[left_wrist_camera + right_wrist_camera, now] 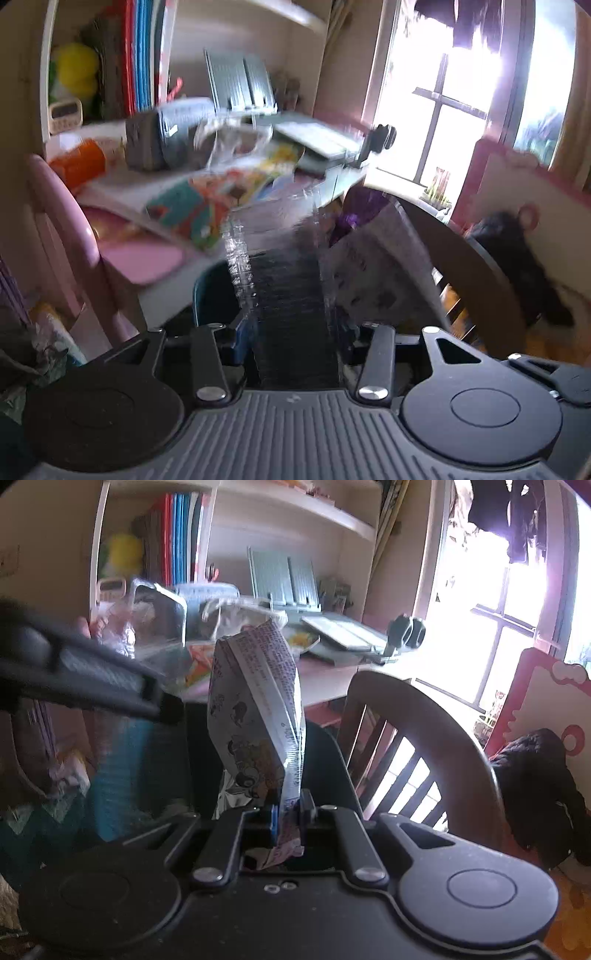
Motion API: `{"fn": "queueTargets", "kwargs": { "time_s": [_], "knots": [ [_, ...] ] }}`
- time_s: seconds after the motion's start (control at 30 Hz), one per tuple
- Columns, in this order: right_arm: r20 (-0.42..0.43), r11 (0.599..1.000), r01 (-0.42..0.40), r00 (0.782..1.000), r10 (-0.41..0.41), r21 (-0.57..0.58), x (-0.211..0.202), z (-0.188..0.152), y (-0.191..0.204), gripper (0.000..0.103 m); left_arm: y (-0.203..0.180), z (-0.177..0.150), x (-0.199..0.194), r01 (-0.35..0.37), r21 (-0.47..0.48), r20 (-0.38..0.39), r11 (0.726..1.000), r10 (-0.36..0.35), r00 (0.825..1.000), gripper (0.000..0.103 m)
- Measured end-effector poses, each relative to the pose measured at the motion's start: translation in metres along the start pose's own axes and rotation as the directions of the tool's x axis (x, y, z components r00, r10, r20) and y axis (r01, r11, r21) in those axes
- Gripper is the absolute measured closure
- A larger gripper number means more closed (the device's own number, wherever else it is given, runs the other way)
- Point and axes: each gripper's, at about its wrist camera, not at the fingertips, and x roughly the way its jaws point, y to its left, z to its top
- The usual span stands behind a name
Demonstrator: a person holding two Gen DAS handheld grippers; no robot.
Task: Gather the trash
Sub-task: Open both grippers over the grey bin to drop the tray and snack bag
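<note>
The wrapper (pixel 255 709), a crumpled printed snack bag, stands up from the right gripper (pixel 288 812), whose jaws pinch its lower edge. It is held in the air in front of the chair (pixel 417 738), short of the counter (pixel 332 679).

The left gripper (pixel 291 325) clamps a clear plastic tray (pixel 280 236) between its half-spread jaws; the tray reaches forward over the counter's near edge. In the right view that tray (pixel 159 624) shows at the left, above the left gripper's dark body (pixel 85 675). Blur hides whether anything lies in it.

On the counter (pixel 332 177) lie colourful booklets (pixel 207 199), an orange cup (pixel 79 162) and a grey stand (pixel 317 142). Shelves (pixel 295 506) behind hold upright folders (pixel 177 535). A dark garment (pixel 535 786) is draped over a seat at the right, by the bright window (pixel 491 627).
</note>
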Motion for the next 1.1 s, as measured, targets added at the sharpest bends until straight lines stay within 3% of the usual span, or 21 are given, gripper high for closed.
{"fn": "queueTargets", "kwargs": {
  "time_s": [0.33,0.47,0.53,0.63,0.73,1.1],
  "knots": [
    [-0.063,1.0,-0.001,0.998,0.0,-0.023,0.021,-0.006,0.0,0.087,-0.002,0.002,0.04,-0.037,0.01,-0.07,0.999,0.037,0.997,0.047],
    [-0.064,1.0,-0.013,0.998,0.012,-0.016,0.022,-0.01,-0.001,0.078,-0.003,-0.004,0.047,-0.034,0.017,-0.069,0.999,0.035,0.997,0.017],
    [-0.058,1.0,-0.014,0.998,0.013,-0.014,0.022,-0.011,-0.002,0.068,-0.003,-0.007,0.049,-0.021,0.007,-0.064,1.0,0.021,0.998,0.017],
    [-0.046,1.0,-0.018,0.999,0.017,-0.018,0.02,-0.012,-0.002,0.068,-0.002,-0.009,0.05,-0.015,-0.007,-0.074,1.0,0.014,0.997,0.017],
    [-0.031,0.999,-0.033,0.999,0.033,-0.015,0.014,-0.012,-0.003,0.049,0.001,-0.009,0.047,-0.01,-0.032,-0.074,0.999,0.007,0.997,0.017],
    [0.005,0.997,-0.071,0.997,0.071,-0.019,-0.023,-0.011,0.008,0.044,0.011,-0.009,-0.002,0.014,-0.068,-0.008,0.998,-0.014,1.0,0.017]
  ]
}}
